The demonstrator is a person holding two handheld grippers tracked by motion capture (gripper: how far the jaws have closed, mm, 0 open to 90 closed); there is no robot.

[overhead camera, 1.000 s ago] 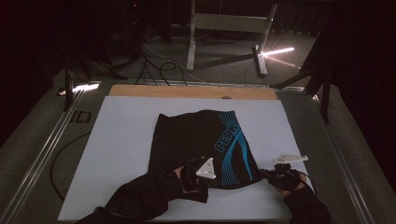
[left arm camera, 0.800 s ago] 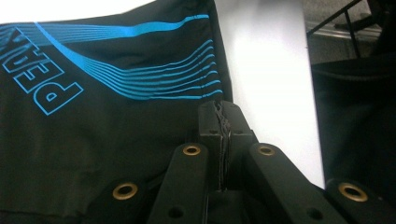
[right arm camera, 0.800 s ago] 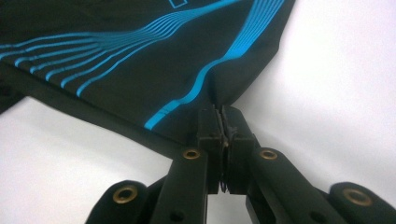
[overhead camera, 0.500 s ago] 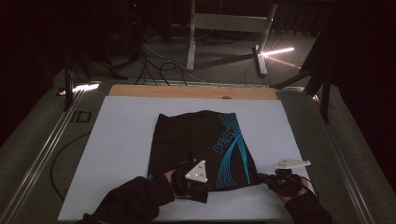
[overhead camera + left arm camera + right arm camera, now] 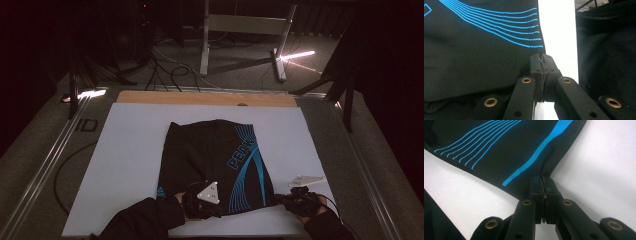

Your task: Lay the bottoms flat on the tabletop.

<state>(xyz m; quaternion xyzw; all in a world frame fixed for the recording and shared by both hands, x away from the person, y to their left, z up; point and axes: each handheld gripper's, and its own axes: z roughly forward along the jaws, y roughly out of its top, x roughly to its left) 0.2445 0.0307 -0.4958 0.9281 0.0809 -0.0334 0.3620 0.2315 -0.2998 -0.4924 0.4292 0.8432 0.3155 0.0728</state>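
- Flat on the white desk (image 5: 130, 150) lies a black garment (image 5: 210, 155) with blue stripes and blue lettering, its near edge toward the person.
- Left gripper (image 5: 202, 207) sits at the garment's near edge, toward the left corner; in the left gripper view its jaws are pressed together on a pinch of black cloth (image 5: 543, 72).
- Right gripper (image 5: 287, 200) sits at the garment's near right corner; in the right gripper view its jaws are likewise clamped on the cloth's edge (image 5: 544, 187), beside a blue stripe.
- Dark sleeves reach in from the bottom of the high view.
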